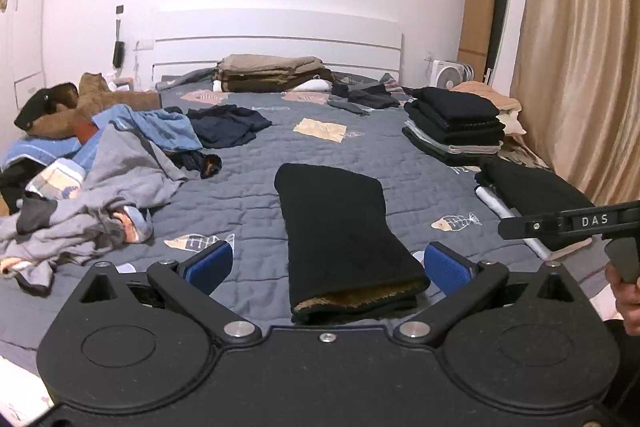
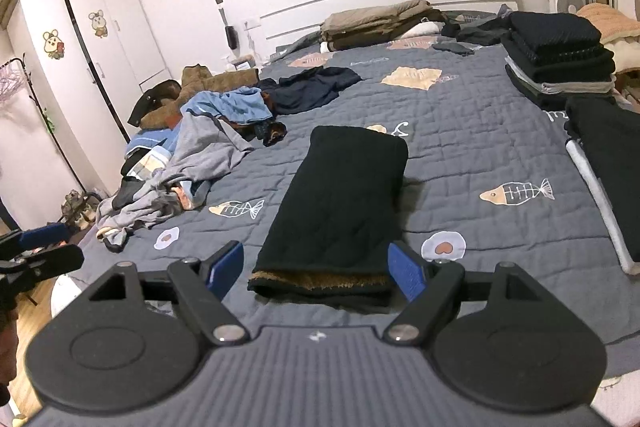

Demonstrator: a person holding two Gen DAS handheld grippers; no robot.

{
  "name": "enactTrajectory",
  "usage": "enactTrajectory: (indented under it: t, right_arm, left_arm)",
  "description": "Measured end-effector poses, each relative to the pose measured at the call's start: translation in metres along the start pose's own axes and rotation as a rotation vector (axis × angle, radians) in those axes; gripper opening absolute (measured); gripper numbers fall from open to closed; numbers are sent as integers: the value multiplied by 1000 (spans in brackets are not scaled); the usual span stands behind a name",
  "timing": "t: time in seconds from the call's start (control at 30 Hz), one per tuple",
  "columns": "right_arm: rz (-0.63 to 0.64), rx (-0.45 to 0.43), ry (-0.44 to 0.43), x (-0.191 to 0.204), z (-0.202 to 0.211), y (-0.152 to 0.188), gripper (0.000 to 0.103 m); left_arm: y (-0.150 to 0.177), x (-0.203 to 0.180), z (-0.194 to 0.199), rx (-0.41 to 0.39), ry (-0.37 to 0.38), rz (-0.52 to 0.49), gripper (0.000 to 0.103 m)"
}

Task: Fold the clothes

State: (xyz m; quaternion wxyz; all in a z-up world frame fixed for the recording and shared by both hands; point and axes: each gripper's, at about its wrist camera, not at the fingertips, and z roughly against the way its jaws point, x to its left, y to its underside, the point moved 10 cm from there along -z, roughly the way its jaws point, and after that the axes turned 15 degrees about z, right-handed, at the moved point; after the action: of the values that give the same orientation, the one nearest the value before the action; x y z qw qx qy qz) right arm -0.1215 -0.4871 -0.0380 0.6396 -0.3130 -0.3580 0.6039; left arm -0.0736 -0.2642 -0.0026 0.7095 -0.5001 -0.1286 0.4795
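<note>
— Bedroom, grey quilt (image 2: 460,163) underfoot of it all. What could go wrong?

— Both tongs, left (image 1: 328,263) and right (image 2: 316,267), gape wide, empty, flanking the near end of the folded black garment (image 2: 344,203). A one-sided pinch could drag its layers apart.

— Farther off?

— Loose clothes (image 1: 100,183) lie left; the folded stack (image 1: 456,123) sits right, easily toppled by careless placing.

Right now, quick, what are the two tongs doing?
Left tongs: open, holding nothing, either side of the folded black garment.
Right tongs: open, holding nothing.
</note>
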Motion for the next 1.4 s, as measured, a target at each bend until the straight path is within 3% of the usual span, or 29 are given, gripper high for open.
enactTrajectory:
  t: [0.27,1.03,1.4]
  right_arm:
    - [8,5,-3,7,11,-5,79]
    - [49,7,-36,22,22,-14,79]
    - [56,31,-85,15,0,-11,79]
  left_arm:
    - [0,-6,4,10,-6,-39,103]
    - [-6,-8,-23,25,-24,-15,103]
    - [-12,-4,-51,45,-38,1,103]
